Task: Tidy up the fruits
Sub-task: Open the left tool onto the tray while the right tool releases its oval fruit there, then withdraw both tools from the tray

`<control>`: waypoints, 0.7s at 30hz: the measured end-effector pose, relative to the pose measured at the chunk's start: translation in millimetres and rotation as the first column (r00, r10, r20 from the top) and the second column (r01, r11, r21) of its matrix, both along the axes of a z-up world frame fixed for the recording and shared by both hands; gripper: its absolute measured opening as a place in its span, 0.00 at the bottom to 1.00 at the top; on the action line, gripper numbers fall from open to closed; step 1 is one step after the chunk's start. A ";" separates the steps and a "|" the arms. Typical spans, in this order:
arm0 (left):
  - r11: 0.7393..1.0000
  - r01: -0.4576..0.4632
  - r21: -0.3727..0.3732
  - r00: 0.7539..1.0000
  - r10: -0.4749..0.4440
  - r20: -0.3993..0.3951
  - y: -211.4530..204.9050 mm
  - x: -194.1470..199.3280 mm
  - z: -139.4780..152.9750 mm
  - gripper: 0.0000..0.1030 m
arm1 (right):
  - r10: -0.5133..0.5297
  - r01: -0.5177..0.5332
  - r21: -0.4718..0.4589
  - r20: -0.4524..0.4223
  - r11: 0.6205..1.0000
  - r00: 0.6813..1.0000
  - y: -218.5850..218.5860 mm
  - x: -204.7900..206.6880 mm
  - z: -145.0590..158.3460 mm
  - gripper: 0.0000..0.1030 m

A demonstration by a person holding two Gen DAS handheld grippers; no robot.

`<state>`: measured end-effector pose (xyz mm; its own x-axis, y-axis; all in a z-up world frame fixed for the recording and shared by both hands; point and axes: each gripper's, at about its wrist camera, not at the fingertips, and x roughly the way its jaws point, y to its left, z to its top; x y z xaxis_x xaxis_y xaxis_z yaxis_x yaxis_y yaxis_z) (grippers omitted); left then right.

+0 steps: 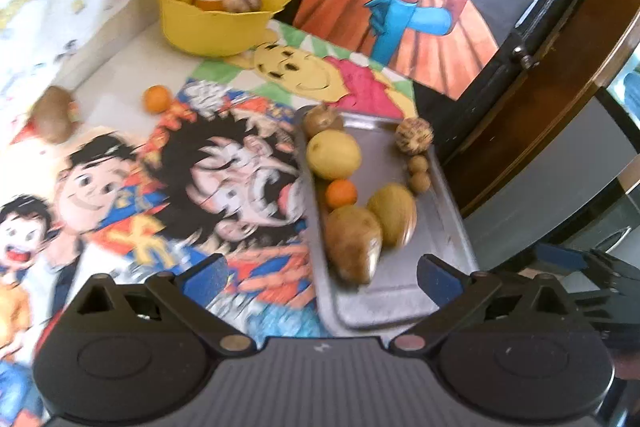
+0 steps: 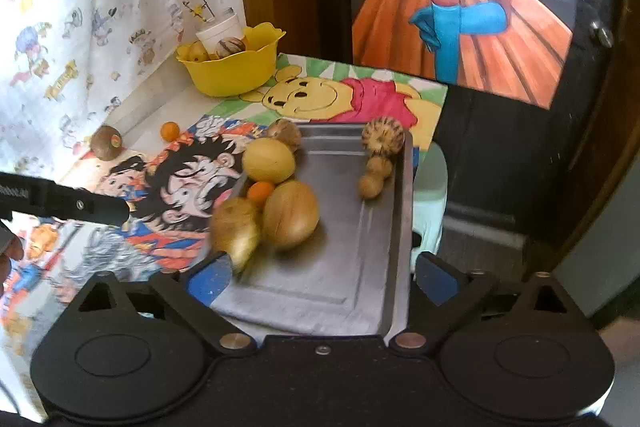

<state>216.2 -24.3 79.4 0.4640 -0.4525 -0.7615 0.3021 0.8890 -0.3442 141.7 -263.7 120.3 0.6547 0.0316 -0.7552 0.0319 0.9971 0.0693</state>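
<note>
The flat grey metal tray (image 2: 372, 267) lies at the right edge of the table, on the colourful cartoon-printed tablecloth (image 1: 200, 163). It carries most of the fruits: a round yellow fruit (image 2: 269, 160), a small orange citrus (image 2: 260, 192), an oval tan fruit (image 2: 291, 214), a brown pear-shaped fruit (image 2: 235, 227) that looks blurred, a patterned round fruit (image 2: 381, 136) and little brown balls (image 2: 374, 177) along the right wall.

Two fruits are not yet collected: a small loose orange (image 1: 157, 98) and a brown round fruit with a sticker (image 1: 53, 114), both near the back left of the table, well apart from the tray. A yellow plastic bowl (image 1: 216, 27) at the far side holds a white cup and a few more fruits.

The left gripper (image 1: 320, 273) has its jaws spread wide and holds nothing. The right gripper (image 2: 322, 275) is also spread and empty, just above the near end of the tray.

I judge the step in hand is to fetch a loose fruit. To do it well, the left gripper should approach the small loose orange from above, centre it between both pads and press gently, because a round fruit rolls away easily. It should then be set in a free part of the tray without pushing the others.
</note>
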 end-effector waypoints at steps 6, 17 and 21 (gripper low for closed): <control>0.993 -0.052 0.104 0.992 0.064 -0.109 30.5 -18.2 1.4 0.99 | 0.022 -0.016 0.039 -0.142 0.999 0.990 30.8 -14.0 10.4 0.99; 0.935 -0.242 0.260 0.912 0.311 -0.267 104.6 -36.6 -15.1 1.00 | 0.108 -0.052 0.158 -0.368 0.986 0.923 77.6 7.1 -13.2 0.99; 0.908 -0.291 0.303 0.890 0.373 -0.263 121.4 -41.2 -13.0 1.00 | 0.158 -0.078 0.210 -0.395 0.975 0.905 92.6 20.9 -19.8 0.99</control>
